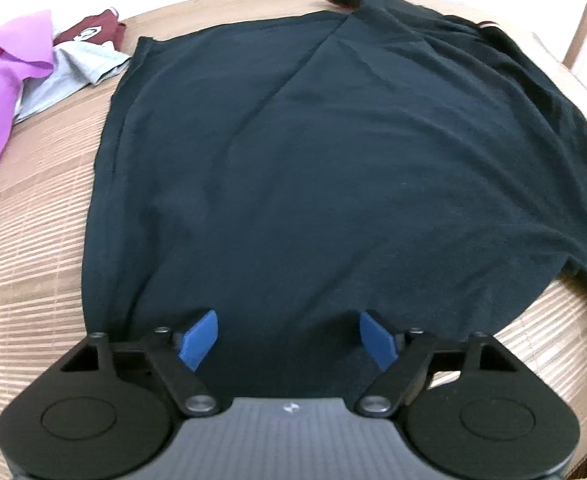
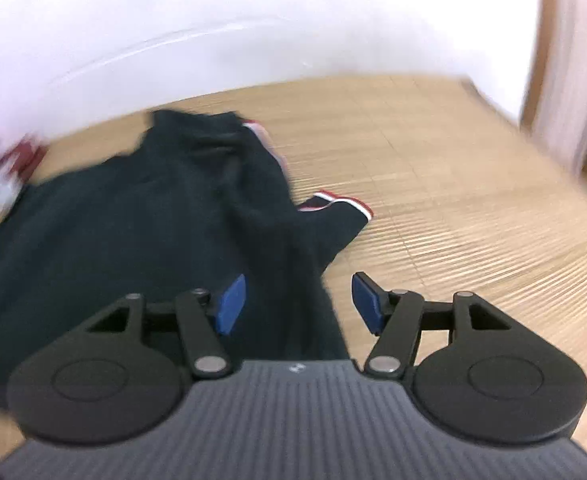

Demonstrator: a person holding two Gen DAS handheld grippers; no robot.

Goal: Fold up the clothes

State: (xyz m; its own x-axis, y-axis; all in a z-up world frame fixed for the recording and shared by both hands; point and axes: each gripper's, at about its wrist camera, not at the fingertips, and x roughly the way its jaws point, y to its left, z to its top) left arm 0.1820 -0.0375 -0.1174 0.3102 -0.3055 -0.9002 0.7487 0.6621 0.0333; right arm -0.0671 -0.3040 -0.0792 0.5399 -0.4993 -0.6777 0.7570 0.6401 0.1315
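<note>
The left hand-held gripper [image 1: 289, 338] hangs over the near edge of the dark shirt [image 1: 313, 152], its blue pads spread wide with nothing between them. To fold well, I think it should come down onto the hem and pinch both layers so none slips out. The right hand-held gripper [image 2: 298, 303] is spread too and holds nothing; it sits over the shirt's right side, and should take the same edge so both sides lift together.

The shirt lies flat on the wooden worktop [image 1: 33, 240], with one side already turned in. A short sleeve [image 2: 333, 210] with red and white trim sticks out to the right. Pink and grey clothes [image 1: 9, 80] lie in a heap at the far left.
</note>
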